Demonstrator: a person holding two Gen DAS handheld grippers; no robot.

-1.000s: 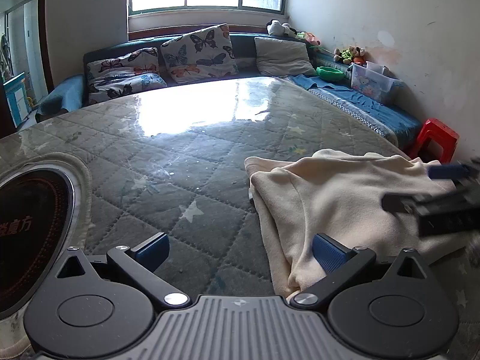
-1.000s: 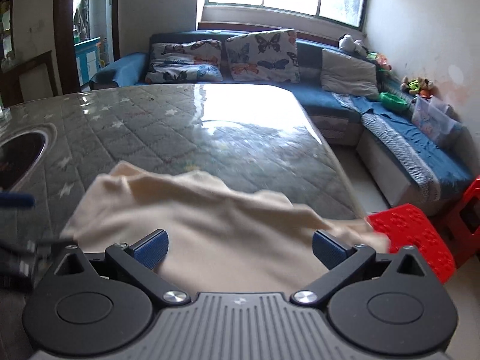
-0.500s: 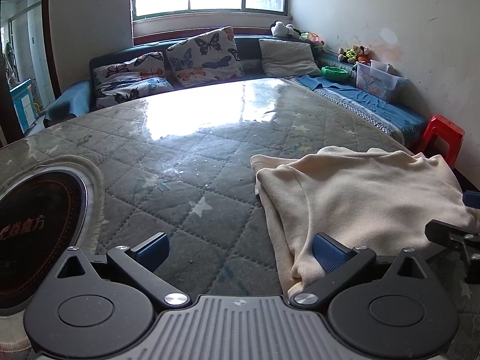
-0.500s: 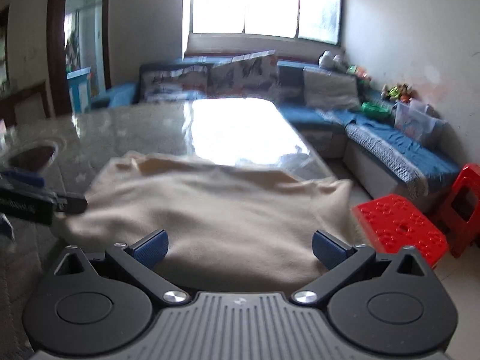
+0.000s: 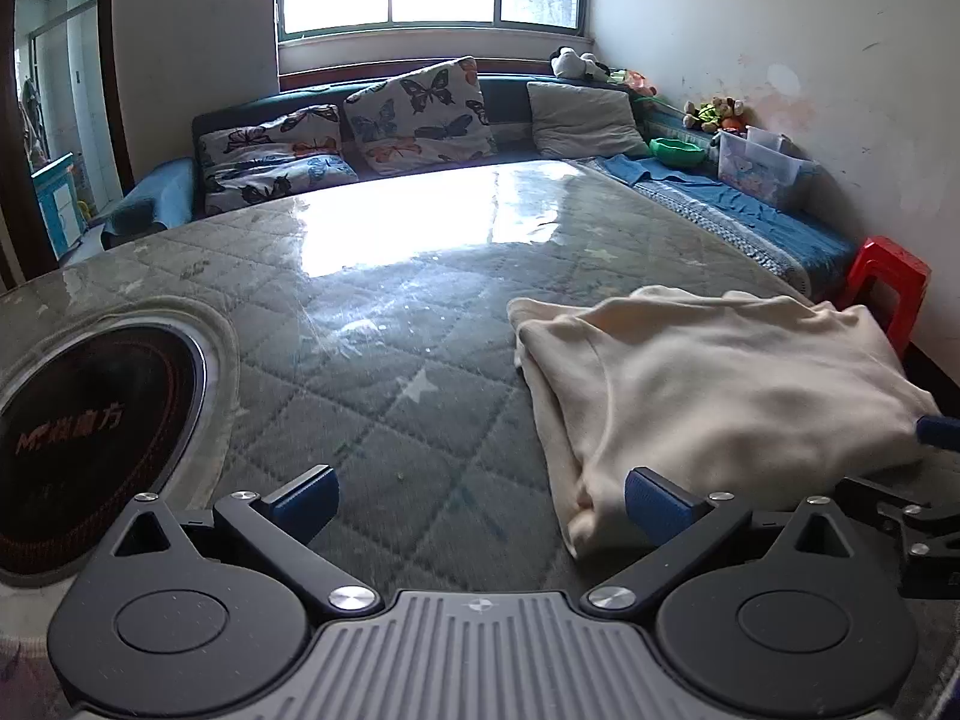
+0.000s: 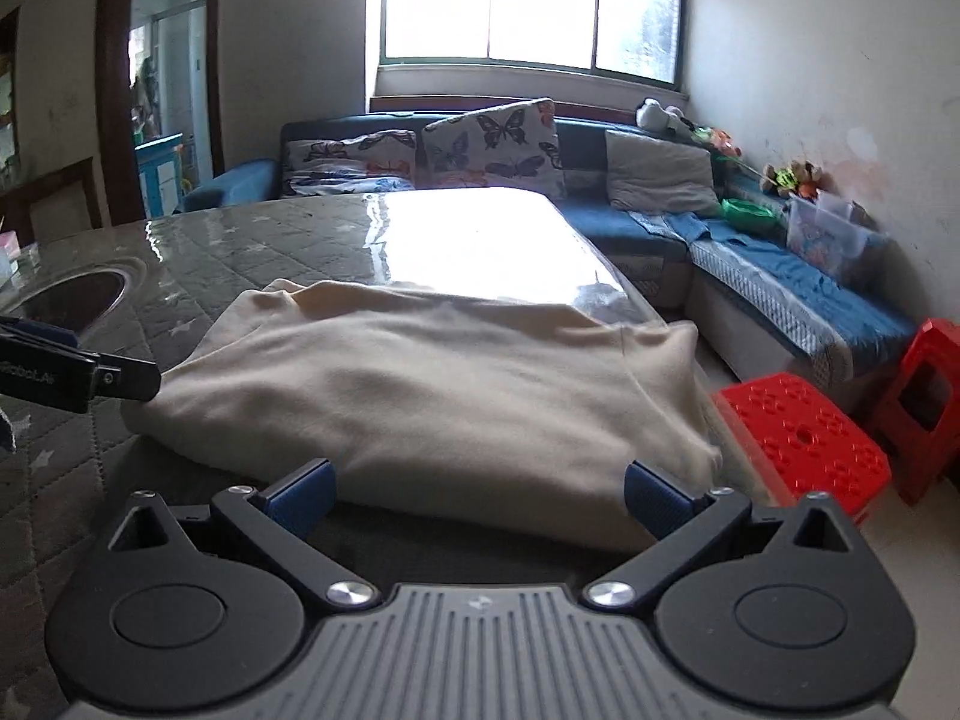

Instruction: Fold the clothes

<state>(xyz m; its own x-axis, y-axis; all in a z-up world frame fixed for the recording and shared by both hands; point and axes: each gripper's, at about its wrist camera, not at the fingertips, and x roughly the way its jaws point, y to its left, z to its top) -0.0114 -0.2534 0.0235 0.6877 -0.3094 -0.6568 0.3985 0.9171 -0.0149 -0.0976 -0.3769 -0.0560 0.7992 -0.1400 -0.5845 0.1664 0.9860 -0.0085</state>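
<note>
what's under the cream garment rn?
The cream garment lies folded on the quilted table cover, its right edge drooping past the table edge. Anything between its layers is covered and cannot be seen.

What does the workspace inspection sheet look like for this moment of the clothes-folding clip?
Surface: glossy quilted grey table cover with star print; round black cooktop inset at its left.
Job's things: cream folded garment lying at the table's right edge, one corner over the edge.
Clutter: nothing seen on the table beyond these.
Grippers: left gripper open, its right finger beside the garment's corner; right gripper open, facing the garment's near edge.
Cables: nothing seen.
Surroundings: blue corner sofa, butterfly cushions, red plastic stools, window.
</note>
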